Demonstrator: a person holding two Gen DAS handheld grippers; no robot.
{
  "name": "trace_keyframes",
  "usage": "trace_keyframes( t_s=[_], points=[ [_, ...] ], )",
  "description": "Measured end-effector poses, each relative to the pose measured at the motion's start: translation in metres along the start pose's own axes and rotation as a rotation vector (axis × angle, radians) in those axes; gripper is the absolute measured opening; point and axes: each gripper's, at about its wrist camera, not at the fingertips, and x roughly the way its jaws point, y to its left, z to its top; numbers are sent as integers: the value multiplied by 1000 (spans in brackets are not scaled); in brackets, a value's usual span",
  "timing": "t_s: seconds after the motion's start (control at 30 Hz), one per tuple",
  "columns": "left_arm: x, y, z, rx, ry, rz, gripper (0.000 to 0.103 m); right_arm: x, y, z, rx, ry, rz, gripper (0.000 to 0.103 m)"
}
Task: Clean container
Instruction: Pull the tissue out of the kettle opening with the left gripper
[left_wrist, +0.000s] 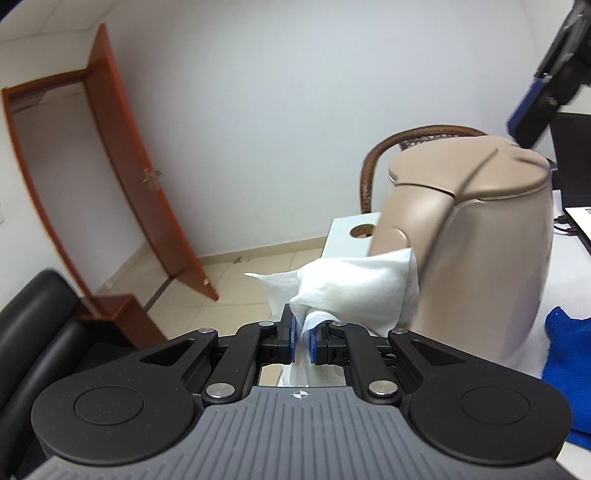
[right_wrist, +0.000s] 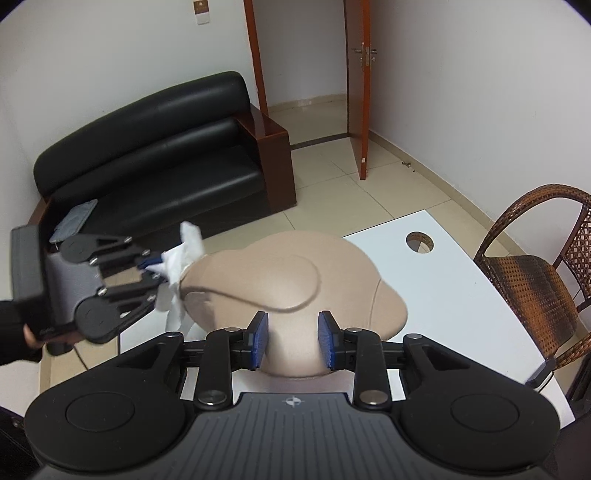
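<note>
A beige kettle (left_wrist: 480, 240) with its lid down stands on the white table (right_wrist: 461, 295). My left gripper (left_wrist: 301, 321) is shut on a crumpled white tissue (left_wrist: 354, 284), which presses against the kettle's handle side. From the right wrist view the left gripper (right_wrist: 151, 267) comes in from the left, with the tissue (right_wrist: 184, 254) against the kettle (right_wrist: 277, 273). My right gripper (right_wrist: 293, 338) reaches down over the kettle's near edge. A narrow beige part fills the gap between its blue pads (right_wrist: 259, 339), which appear to touch it on both sides.
A blue cloth (left_wrist: 569, 350) lies on the table to the kettle's right, with a laptop (left_wrist: 576, 177) behind it. A wicker chair (right_wrist: 535, 280) stands at the table's far side. On the floor are a black sofa (right_wrist: 166, 158) and an open wooden door (right_wrist: 360, 92).
</note>
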Motion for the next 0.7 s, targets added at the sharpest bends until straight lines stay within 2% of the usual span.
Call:
trace_keyframes(
  t_s=[0.1,0.13,0.17,0.27,0.5,0.6,0.7],
  points=[
    [17,15,7,-8,2,-83,9,-3,9,-7,7,4,-31,31],
    [24,21,10,-18,9,-129,9,-4,11,-8,13,4,-39,31],
    [31,26,12,-26,15,-170,5,-5,14,-12,26,4,-50,31],
    [46,42,17,-41,23,-265,5,-4,22,-20,73,-4,-77,31],
    [69,53,22,22,34,-421,5,11,46,-45,236,-33,-146,31],
    [79,58,22,31,46,-527,4,16,51,-53,299,-48,-154,31],
    [93,65,25,9,93,-665,4,20,53,-55,321,-48,-165,31]
  ],
)
